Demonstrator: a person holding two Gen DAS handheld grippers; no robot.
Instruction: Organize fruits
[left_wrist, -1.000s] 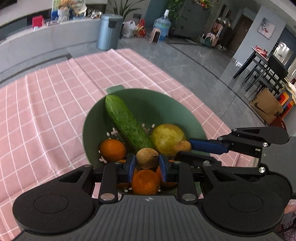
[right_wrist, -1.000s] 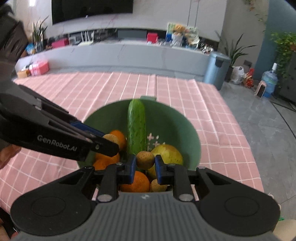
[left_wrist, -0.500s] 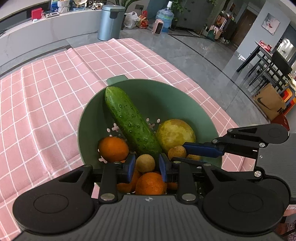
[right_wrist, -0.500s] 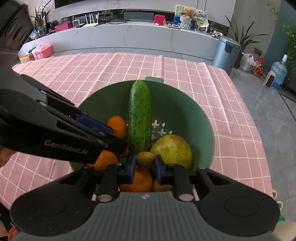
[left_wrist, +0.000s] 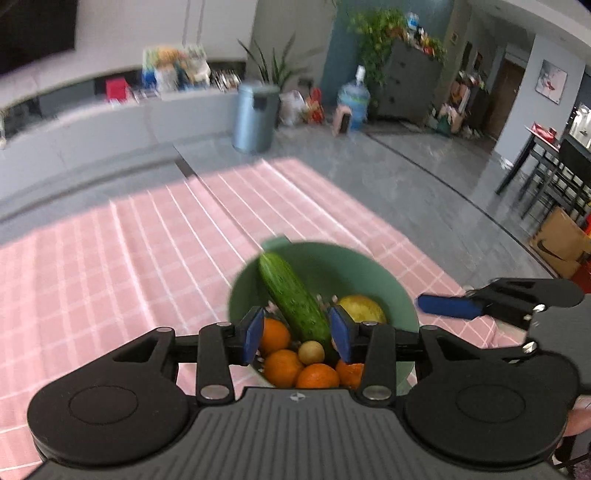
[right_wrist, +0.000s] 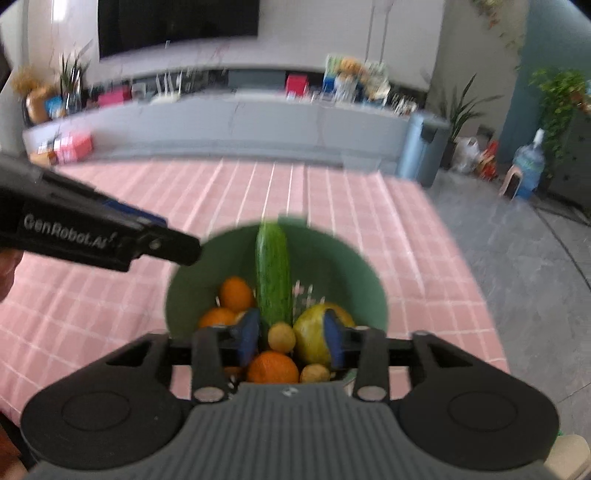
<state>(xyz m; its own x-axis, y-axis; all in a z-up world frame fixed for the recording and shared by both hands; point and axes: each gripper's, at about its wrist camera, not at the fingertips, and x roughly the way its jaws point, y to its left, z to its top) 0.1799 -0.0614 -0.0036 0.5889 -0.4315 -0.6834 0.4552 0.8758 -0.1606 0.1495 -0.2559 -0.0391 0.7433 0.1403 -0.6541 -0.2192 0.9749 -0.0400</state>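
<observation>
Green bowl (left_wrist: 400, 295), lower centre of both views, holds all fruit. Left gripper (left_wrist: 297, 334) and right gripper (right_wrist: 290, 339) jaws are opening, empty, above it. Release step done; next, withdraw clear.

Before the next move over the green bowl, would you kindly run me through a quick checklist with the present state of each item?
1. Left gripper empty: ok, jaws opening, nothing pressed between the pads.
2. Right gripper empty: ok, jaws opening, pads clear of the small brown fruit lying below.
3. Fruits inside the green bowl: ok; cucumber, oranges and yellow-green pear all lie in it.
4. Bowl on the pink checked tablecloth: ok.
5. Grippers apart from each other: ok.
6. Any fruit left outside: cannot tell.
</observation>
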